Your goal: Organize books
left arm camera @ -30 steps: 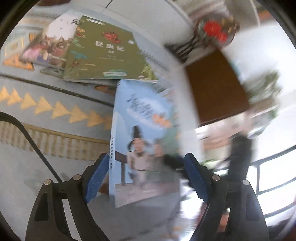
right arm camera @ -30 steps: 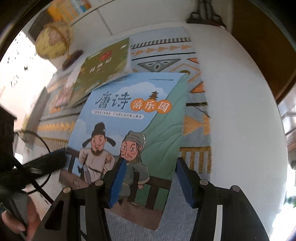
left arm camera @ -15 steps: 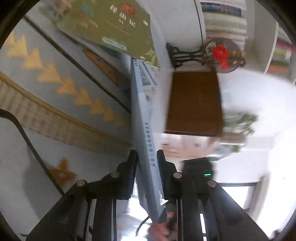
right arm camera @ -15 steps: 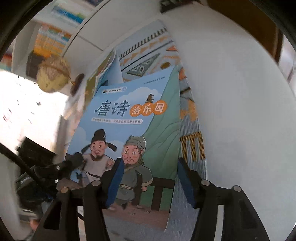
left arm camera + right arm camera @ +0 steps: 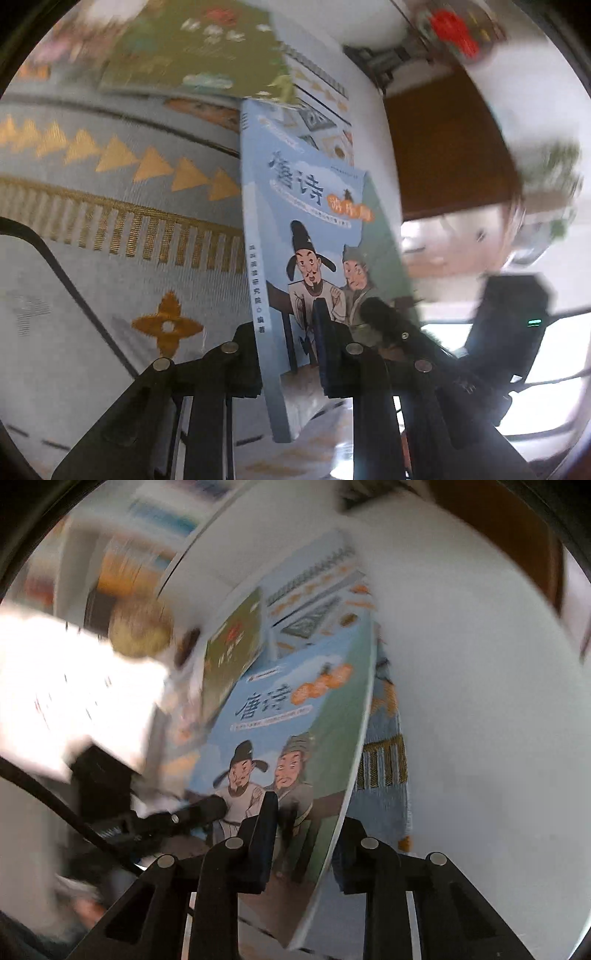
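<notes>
Blue book (image 5: 325,236) clamped near spine by left gripper (image 5: 288,354), right gripper (image 5: 303,838) jaws just closed onto opposite edge; held tilted off patterned cloth (image 5: 110,206) for shelving.

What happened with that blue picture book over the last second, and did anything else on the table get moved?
The blue picture book lay flat on the patterned table runner; now it is tipped up on edge. The left hand-held gripper clamped its spine side first, and the right hand-held gripper has just closed on the opposite edge. The green book behind stayed on its pile.
</notes>
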A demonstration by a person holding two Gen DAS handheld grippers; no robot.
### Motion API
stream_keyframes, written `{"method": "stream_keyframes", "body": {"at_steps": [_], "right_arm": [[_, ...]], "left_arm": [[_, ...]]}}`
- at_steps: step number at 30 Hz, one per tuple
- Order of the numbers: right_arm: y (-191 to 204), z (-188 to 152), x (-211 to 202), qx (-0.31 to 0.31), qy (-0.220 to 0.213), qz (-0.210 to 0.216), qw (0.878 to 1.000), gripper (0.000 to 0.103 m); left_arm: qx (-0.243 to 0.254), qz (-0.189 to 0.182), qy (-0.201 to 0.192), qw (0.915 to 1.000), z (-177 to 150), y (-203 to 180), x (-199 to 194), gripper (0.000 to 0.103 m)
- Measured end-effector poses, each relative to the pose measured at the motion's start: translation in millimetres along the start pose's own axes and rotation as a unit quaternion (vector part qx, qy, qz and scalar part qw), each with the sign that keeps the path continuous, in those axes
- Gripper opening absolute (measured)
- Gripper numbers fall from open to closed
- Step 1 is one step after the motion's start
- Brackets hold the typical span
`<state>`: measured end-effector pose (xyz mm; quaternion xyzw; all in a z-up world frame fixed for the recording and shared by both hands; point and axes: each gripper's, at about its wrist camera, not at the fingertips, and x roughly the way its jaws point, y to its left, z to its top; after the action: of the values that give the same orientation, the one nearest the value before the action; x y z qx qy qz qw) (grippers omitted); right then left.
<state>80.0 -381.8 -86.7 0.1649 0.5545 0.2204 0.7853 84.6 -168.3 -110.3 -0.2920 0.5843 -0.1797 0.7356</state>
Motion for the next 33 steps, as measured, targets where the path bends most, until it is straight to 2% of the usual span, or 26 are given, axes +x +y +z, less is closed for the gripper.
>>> {"method": "stream_keyframes", "body": {"at_steps": [2,5,8,14,21,26,33], "right_arm": [[20,-6,-4,-0.059,-0.002,-0.03,0.998,0.024],[39,-17,-13,-0.11,-0.01,-0.046,0.993,0.024],[47,-30,-23,-0.138,-0.019,-0.051,0.989,0.024],[94,-39,-24,-0.167,-0.036,-0.055,0.984,0.024],[184,-40,-7,-0.192,-0.064,-0.048,0.978,0.024],[257,-33,29,-0.21,-0.073,-0.027,0.975,0.024],[358,-19,93,-0.254,-0.07,0.014,0.965,0.024]], "left_arm": [[0.035,0.032,-0.011,0.9988,-6,-14,-6,0.018],[0.057,0.044,-0.018,0.9972,-12,-21,-15,0.019],[0.073,0.047,-0.026,0.9958,-16,-23,-30,0.019],[0.099,0.059,-0.05,0.9921,-21,-9,-77,0.019],[0.108,0.088,-0.078,0.9872,-14,42,-164,0.019],[0.098,0.116,-0.111,0.9821,1,97,-232,0.02],[0.066,0.151,-0.161,0.9731,20,168,-303,0.02]]}}
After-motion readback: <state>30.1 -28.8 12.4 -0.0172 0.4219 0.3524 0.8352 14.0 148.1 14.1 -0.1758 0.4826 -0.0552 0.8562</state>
